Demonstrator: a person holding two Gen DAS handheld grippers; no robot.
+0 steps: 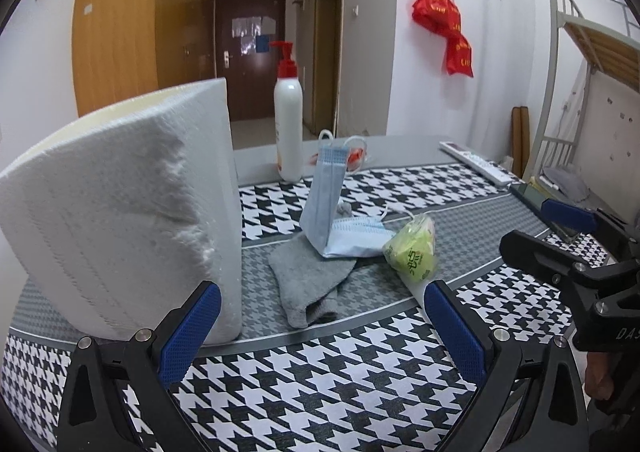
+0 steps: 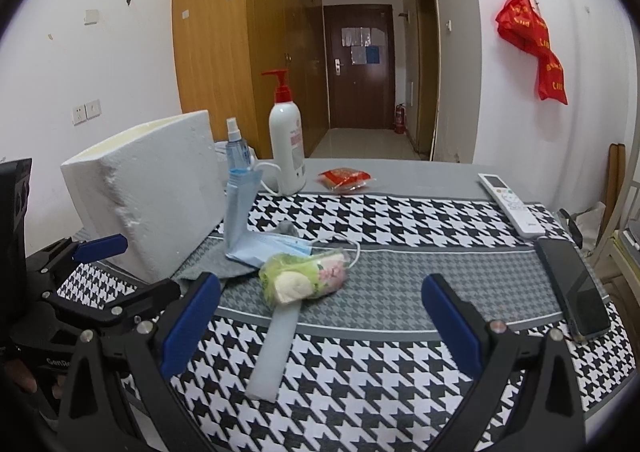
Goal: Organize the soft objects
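Observation:
A grey sock (image 1: 308, 284) lies on the houndstooth cloth, partly under a bent pack of blue face masks (image 1: 332, 208). To the right of the masks rests a green tissue pack (image 1: 412, 252) on a white foam strip (image 2: 276, 348). My left gripper (image 1: 324, 332) is open just short of the sock, holding nothing. My right gripper (image 2: 322, 328) is open in front of the tissue pack (image 2: 304, 280), also holding nothing. The masks (image 2: 256, 236) and sock (image 2: 216, 264) lie to its left. Each gripper shows in the other's view, the right gripper (image 1: 548, 232) and the left gripper (image 2: 132, 268).
A white foam box (image 1: 120, 212) stands close on the left. Behind are a pump bottle (image 2: 286, 148), a spray bottle (image 2: 234, 140) and a red packet (image 2: 344, 178). A remote (image 2: 512, 204) and a phone (image 2: 572, 284) lie at the table's right edge.

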